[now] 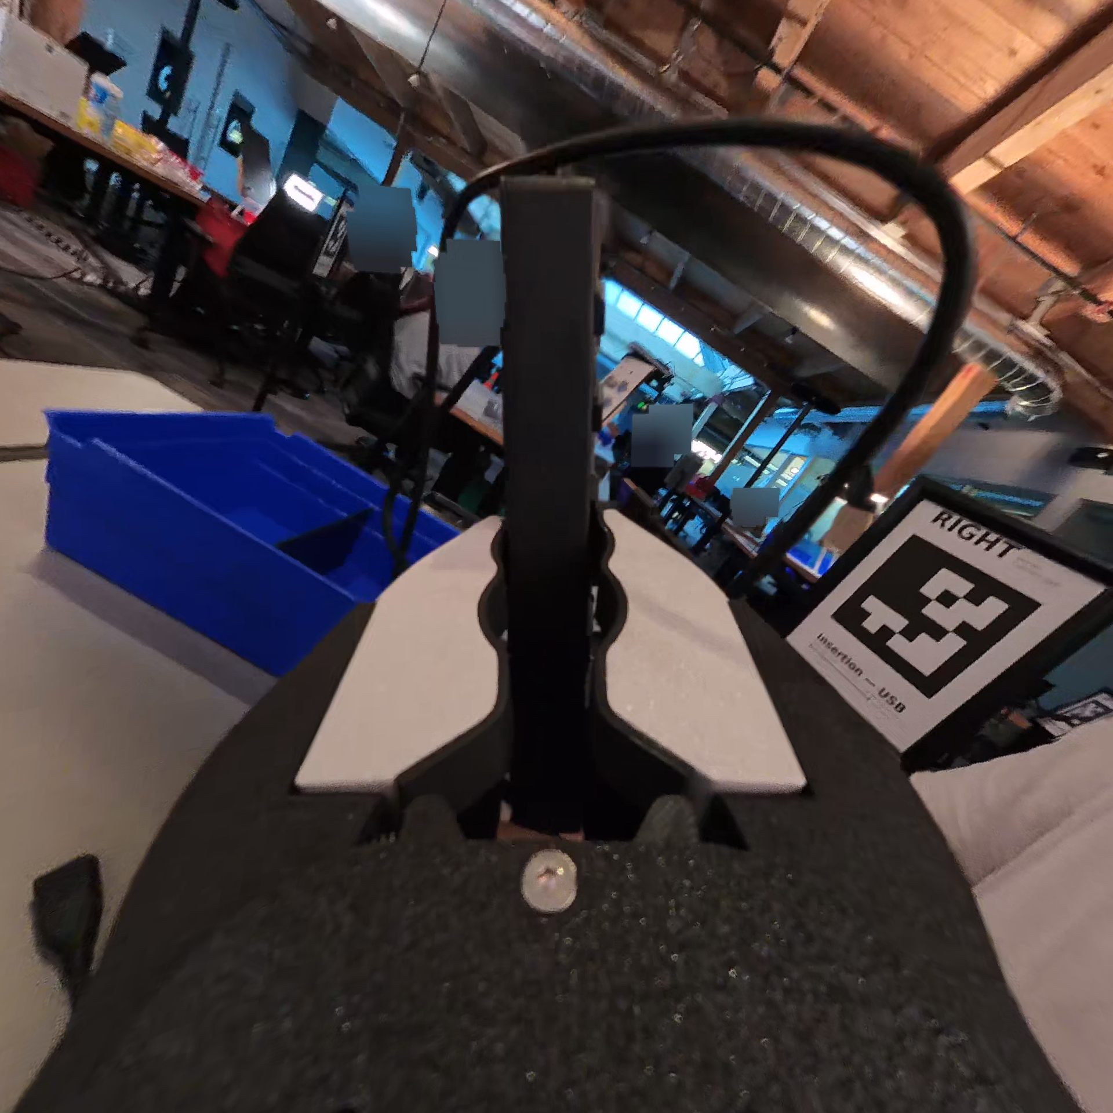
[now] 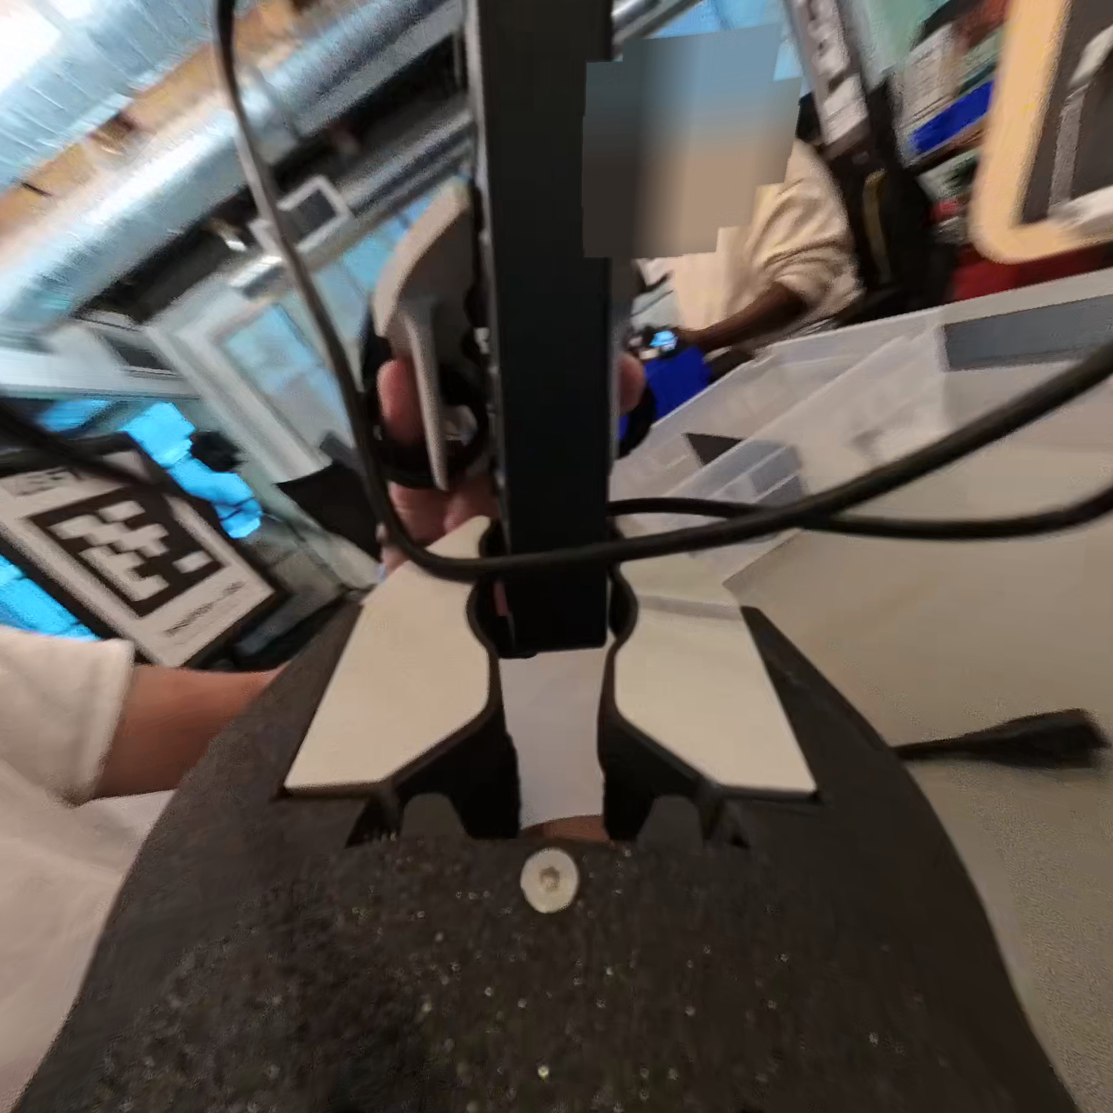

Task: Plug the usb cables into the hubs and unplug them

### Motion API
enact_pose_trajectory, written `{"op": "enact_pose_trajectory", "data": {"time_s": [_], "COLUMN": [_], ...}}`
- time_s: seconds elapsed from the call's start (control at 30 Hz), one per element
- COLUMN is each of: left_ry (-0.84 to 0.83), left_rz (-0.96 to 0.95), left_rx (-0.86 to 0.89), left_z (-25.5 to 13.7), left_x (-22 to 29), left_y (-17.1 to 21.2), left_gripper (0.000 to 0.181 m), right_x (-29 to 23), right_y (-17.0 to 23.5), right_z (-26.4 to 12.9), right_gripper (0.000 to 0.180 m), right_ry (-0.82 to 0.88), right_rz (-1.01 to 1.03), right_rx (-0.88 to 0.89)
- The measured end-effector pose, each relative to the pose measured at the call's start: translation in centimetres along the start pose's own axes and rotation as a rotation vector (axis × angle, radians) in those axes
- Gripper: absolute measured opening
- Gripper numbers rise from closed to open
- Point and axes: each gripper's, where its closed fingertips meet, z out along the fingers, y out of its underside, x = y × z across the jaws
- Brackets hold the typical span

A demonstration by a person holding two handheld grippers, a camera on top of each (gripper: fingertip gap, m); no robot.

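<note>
In the left wrist view, the left gripper (image 1: 549, 578) is clamped on a long black hub (image 1: 548, 373) that stands upright through the centre of the frame, its far end near the top. A black cable (image 1: 939, 253) leaves that end and arcs to the right, then falls toward a framed marker board (image 1: 939, 614) at the right edge. A blue bin (image 1: 199, 530) sits on the white table (image 1: 90, 692) at the left.

The hub looks rigid and light, so a grip on its flat sides seems sound; the cable is limp and will probably swing, so it is best taken at the plug.

In the right wrist view, the right gripper (image 2: 551, 596) pinches the same hub's near end (image 2: 551, 301). Only this view shows the left gripper's white finger (image 2: 430, 337) and the hand (image 2: 415, 470) holding it higher up at left of centre. A cable (image 2: 783, 518) crosses the middle of the frame. No port or plug shows clearly in either view.
</note>
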Motion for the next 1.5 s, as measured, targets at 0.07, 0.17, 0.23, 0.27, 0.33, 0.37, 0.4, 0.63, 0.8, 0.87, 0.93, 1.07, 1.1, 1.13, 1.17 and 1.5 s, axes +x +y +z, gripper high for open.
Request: {"op": "enact_pose_trajectory", "data": {"time_s": [0.07,0.17,0.23,0.27,0.33,0.37,0.4,0.63,0.8,0.87,0.93,1.07,1.1,1.13,1.17,1.5], "left_ry": [0.004,-0.022,-0.045,-0.064,-0.068,-0.054,-0.039,-0.164,-0.481,-0.601,-0.664,-0.691,-0.690,-0.679,-0.666,-0.612], "left_rz": [-0.009,0.096,0.169,0.197,0.199,0.184,0.169,0.089,0.287,0.350,0.369,0.342,0.331,0.314,0.294,0.076], "left_rx": [-0.040,-0.127,-0.204,-0.239,-0.272,-0.283,-0.294,-0.306,-0.401,-0.428,-0.471,-0.536,-0.548,-0.545,-0.534,-0.390], "left_z": [-0.5,-2.0,-3.3,-3.8,-4.8,-5.2,-5.6,-7.4,-10.6,-12.3,-13.7,-15.0,-15.1,-15.0,-14.8,-15.7], "left_x": [0.2,0.3,0.2,-0.1,-0.2,-0.1,0.1,-2.4,-7.8,-9.5,-10.4,-10.8,-10.8,-10.8,-10.7,-11.0], "left_y": [1.0,2.5,3.9,4.7,5.6,5.9,6.2,7.3,6.7,6.3,6.9,9.1,9.5,9.7,9.7,8.6], "left_gripper": [0.025,0.027,0.028,0.029,0.029,0.028,0.028,0.024,0.023,0.023,0.023,0.023,0.023,0.023,0.023,0.023], "right_x": [-0.6,-1.1,-1.5,-1.4,-1.4,-1.5,-1.6,1.0,8.4,9.3,8.4,4.2,2.7,1.6,0.6,4.1], "right_y": [1.3,2.6,3.3,3.6,4.6,5.2,5.7,6.9,3.0,-0.7,-5.3,-12.5,-13.9,-15.1,-15.4,8.7], "right_z": [-0.2,-0.5,-0.6,-0.5,-0.2,0.0,0.2,1.0,-1.5,-1.9,-0.7,4.5,6.1,7.5,8.8,5.6], "right_gripper": [0.027,0.027,0.027,0.027,0.027,0.027,0.027,0.036,0.019,0.007,0.000,0.000,0.000,0.000,0.000,0.045], "right_ry": [-0.079,-0.156,-0.207,-0.224,-0.253,-0.270,-0.271,-0.101,0.354,0.445,0.439,0.311,0.246,0.194,0.133,0.058], "right_rz": [0.044,0.068,0.090,0.108,0.121,0.122,0.111,0.112,-0.137,-0.231,-0.349,-0.525,-0.548,-0.553,-0.548,-0.708], "right_rx": [-0.046,-0.081,-0.100,-0.102,-0.134,-0.164,-0.185,-0.252,-0.260,-0.240,-0.181,-0.190,-0.182,-0.183,-0.222,-0.915]}}
